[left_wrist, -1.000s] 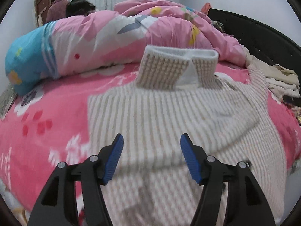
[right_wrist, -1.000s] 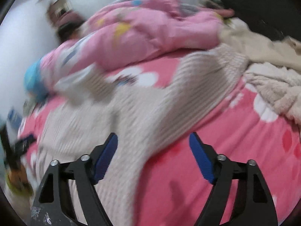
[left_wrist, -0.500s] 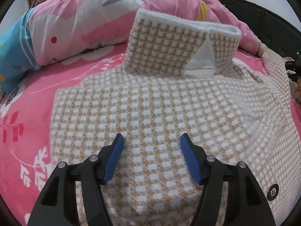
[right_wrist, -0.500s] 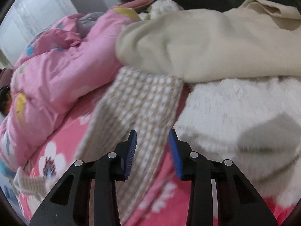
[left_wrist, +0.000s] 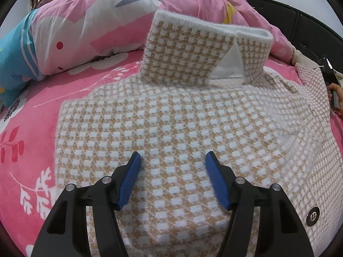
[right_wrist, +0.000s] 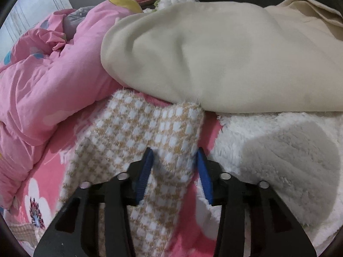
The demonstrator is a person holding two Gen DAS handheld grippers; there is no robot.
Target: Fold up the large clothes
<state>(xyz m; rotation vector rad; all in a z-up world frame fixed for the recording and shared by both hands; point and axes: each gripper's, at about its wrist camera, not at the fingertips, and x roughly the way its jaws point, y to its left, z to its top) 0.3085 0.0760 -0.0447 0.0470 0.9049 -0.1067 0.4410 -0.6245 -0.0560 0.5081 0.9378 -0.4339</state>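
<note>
Right wrist view: right gripper (right_wrist: 174,167) jaws closing around tan-and-white houndstooth knit sleeve (right_wrist: 145,128); left gripper (left_wrist: 172,173) released over the garment's body.

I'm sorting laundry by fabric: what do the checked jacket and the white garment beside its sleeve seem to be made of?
Checked jacket: probably a soft brushed knit or wool blend; fuzzy nap blurs the tan-and-white checks, and fibres fringe the sleeve edge. White garment: looks like sherpa-type fleece, with a matte, curly, clumped pile. Exact fibres cannot be told.

Sleeve (right_wrist: 137,141) end tucked under beige garment (right_wrist: 214,53); cuff hidden.
</note>
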